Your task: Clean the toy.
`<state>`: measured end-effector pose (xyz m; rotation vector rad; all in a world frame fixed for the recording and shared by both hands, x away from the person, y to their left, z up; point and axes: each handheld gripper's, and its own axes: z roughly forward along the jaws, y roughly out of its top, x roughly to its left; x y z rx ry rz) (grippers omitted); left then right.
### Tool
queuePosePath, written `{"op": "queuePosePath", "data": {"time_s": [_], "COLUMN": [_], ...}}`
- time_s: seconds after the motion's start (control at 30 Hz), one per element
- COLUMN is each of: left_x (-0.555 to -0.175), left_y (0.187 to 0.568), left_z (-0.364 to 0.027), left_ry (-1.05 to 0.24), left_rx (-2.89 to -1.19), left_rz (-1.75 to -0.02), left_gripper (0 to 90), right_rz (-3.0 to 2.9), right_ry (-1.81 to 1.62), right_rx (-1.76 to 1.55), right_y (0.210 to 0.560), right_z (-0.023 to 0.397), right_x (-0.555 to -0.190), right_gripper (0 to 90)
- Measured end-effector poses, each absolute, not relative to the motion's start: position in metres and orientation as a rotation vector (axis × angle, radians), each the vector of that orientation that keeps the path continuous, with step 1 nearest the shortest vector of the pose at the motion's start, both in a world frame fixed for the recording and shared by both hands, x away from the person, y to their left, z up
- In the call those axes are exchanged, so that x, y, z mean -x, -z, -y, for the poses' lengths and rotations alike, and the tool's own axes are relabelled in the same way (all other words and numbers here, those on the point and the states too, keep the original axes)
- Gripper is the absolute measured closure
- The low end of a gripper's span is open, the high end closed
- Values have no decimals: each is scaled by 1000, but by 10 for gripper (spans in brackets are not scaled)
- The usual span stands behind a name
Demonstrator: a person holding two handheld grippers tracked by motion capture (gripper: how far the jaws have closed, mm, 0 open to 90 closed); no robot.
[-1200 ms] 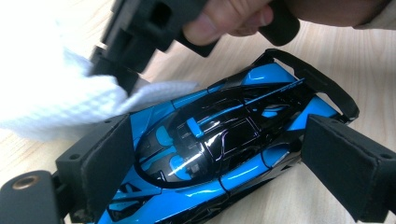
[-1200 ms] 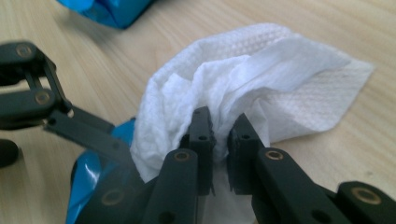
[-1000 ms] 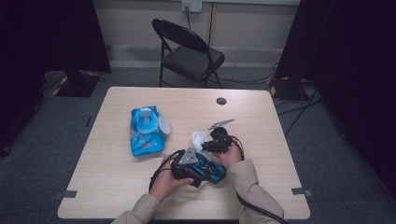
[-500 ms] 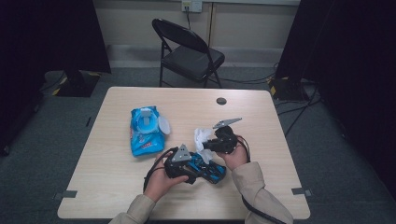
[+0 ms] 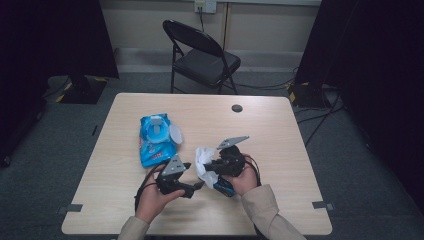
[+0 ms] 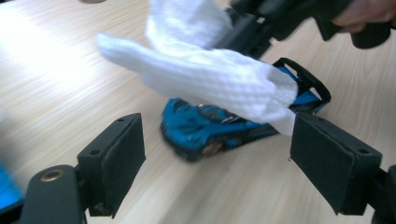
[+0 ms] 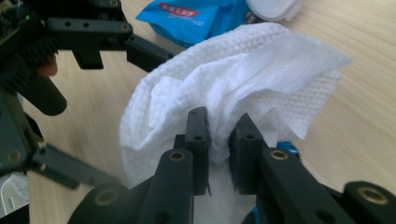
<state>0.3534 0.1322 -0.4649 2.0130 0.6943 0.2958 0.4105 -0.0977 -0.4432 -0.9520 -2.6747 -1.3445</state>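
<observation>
A pale wood-grain desk (image 5: 280, 130) stands on grey carpet (image 5: 380, 165). Beyond its far edge sits a black folding chair (image 5: 202, 57) against a beige wall (image 5: 270, 25) bearing a power outlet (image 5: 206, 5). Black curtains (image 5: 55, 40) hang on both sides, and cables (image 5: 315, 107) trail across the floor.

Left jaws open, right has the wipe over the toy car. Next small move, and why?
Probably close the left gripper on the blue toy car to steady it. Its jaws stand open either side of the car without touching it, while the right gripper pinches the white wipe draped over the car, ready to rub.
</observation>
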Motion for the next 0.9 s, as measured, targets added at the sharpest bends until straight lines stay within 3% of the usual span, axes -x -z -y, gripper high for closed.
{"op": "queuePosePath", "data": {"time_s": [0.37, 0.47, 0.9], "left_x": [-336, -332, -330], "left_y": [456, 455, 465], "left_z": [-178, -185, -191], "left_ry": [-347, -344, -344], "left_rx": [-1952, -1951, -1987], "left_rz": [-794, -801, -819], "left_gripper": [212, 285, 317], "right_rz": [2716, 2735, 2797], "right_ry": [1294, 1274, 1258], "right_rx": [820, 795, 806], "right_y": [450, 453, 450], "right_z": [55, 44, 44], "right_x": [-393, -391, -393], "right_gripper": [781, 733, 368]}}
